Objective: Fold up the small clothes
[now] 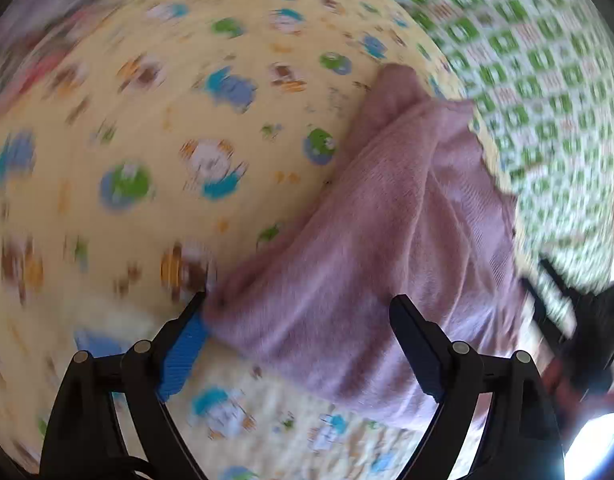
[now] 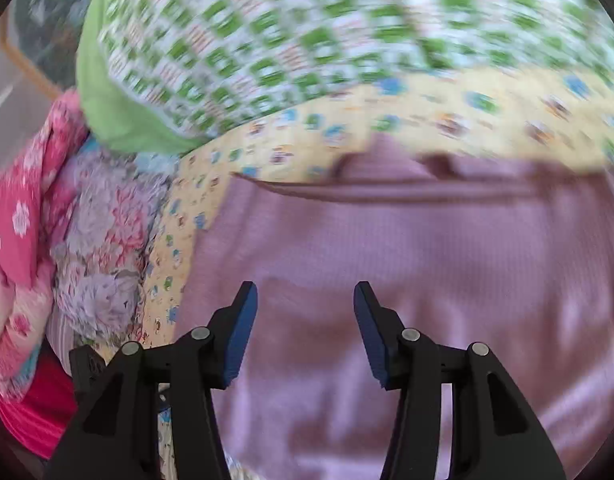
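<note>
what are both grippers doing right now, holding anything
left gripper: open wide, the pink garment lies between its fingers, not pinched.
right gripper: open above the garment, holding nothing.

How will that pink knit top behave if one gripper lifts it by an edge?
The pink knit top will probably flop and drape, since it already lies in soft folds. It looks light and thin, so likely easy to lift. Its fuzzy knit may cling to the yellow printed sheet and drag rather than slide.
</note>
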`<state>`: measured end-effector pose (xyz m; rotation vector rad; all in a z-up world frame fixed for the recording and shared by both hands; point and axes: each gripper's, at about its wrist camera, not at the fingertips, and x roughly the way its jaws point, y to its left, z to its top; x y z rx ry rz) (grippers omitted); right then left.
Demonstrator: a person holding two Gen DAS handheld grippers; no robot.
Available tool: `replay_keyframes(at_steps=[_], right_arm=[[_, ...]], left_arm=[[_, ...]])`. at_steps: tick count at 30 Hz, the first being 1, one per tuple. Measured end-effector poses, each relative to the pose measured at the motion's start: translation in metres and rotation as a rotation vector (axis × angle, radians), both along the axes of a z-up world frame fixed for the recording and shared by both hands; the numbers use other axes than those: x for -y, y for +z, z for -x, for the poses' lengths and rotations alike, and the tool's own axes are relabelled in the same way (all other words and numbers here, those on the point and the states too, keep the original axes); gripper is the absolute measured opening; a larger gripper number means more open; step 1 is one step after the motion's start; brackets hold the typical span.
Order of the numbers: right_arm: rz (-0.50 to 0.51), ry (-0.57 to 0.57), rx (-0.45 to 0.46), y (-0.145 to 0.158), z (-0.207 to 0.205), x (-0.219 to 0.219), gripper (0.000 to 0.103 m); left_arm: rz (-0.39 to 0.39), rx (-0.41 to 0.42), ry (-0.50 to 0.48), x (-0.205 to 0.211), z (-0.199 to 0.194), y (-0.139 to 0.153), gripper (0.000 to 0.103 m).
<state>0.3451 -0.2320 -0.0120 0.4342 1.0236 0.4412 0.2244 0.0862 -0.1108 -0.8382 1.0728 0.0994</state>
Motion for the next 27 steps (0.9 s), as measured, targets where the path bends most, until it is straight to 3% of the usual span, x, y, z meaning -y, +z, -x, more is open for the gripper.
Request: replay_keyframes(at_steps=[1,4,6,7,9,12,17,19,23,27], right_arm=[[-0.001,-0.02,-0.008,-0.002,0.006,0.01,0.052],[0.01,-0.076,-0.023,-0.01,0.031,0.039,0.052],[0.014,-0.096,-0.039,-0.014,0.043,0.052,0.051],[0.013,-0.102,-0.045,-0.016,0.047,0.056,0.051],[0.013,-0.119,-0.05,-0.018,0.058,0.069,0.051],[0.008,-0.146,-0.039,-0.016,0.067,0.084,0.052],[-0.017,-0.24,0.004,-0.002,0.077,0.122,0.052],[-0.03,-0.282,0.017,0.005,0.079,0.138,0.052],[-0.022,-0.34,0.038,0.013,0.081,0.171,0.052],[-0.032,-0.338,-0.005,0.004,0.075,0.188,0.052]], left_arm=[[0.003,0.005,0.018,0.002,0.003,-0.001,0.089],[-0.098,-0.005,0.012,0.018,-0.008,0.004,0.086],[-0.127,0.019,-0.017,0.026,-0.018,0.007,0.052],[-0.123,0.029,-0.059,0.032,-0.028,0.009,0.011],[-0.156,0.038,-0.074,0.037,-0.034,0.017,0.012],[-0.295,0.134,-0.158,0.07,-0.039,0.054,0.011],[-0.469,0.378,-0.436,0.174,-0.037,0.124,0.01],[-0.493,0.457,-0.555,0.219,-0.031,0.137,0.01],[-0.483,0.51,-0.755,0.284,-0.019,0.126,0.01],[-0.451,0.43,-0.897,0.326,-0.02,0.08,0.011]])
